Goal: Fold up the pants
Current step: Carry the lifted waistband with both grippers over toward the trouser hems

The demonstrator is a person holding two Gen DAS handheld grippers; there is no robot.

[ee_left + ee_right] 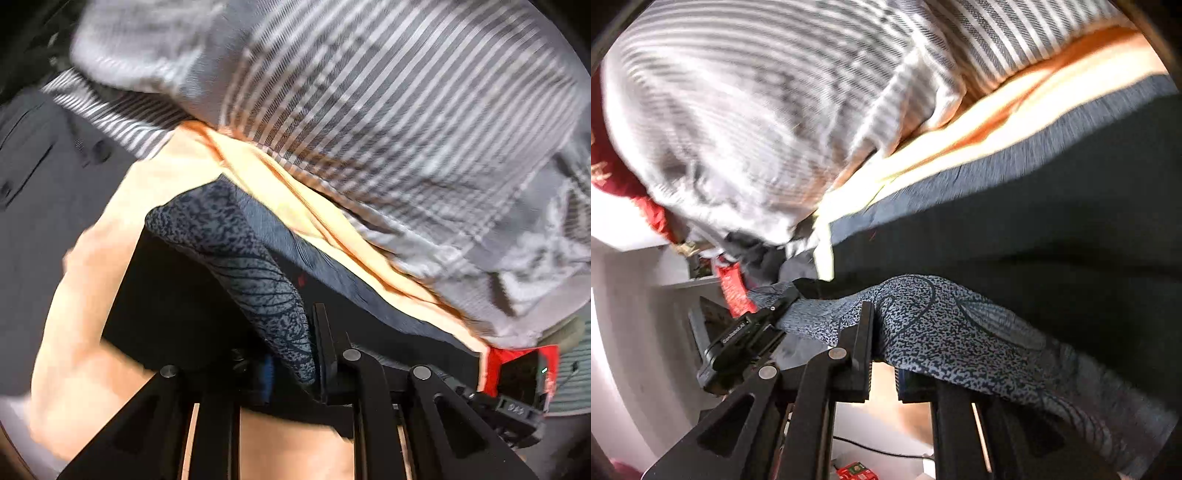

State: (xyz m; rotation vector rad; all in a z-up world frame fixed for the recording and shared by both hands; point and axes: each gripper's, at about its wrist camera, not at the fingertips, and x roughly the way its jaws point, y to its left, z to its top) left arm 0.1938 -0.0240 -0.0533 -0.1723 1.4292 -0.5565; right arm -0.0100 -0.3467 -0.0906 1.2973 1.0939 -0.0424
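Here both grippers pinch the patterned pants, lifted close to the person's body.
The left gripper (314, 354) has its fingers nearly closed on a fold of the blue-black pants (236, 258); the right gripper (882, 350) likewise, its fingers narrowly apart with the pants (945, 325) draped across them. Beyond both fingers hangs a striped shirt (369, 92), bare skin beneath it.

Home interior, white shelf (683, 282), red packets (733, 291)

Both wrist cameras face upward at close range; each shows the patterned pants (236, 266) (960, 328) and striped shirt (369, 110) (738, 110).
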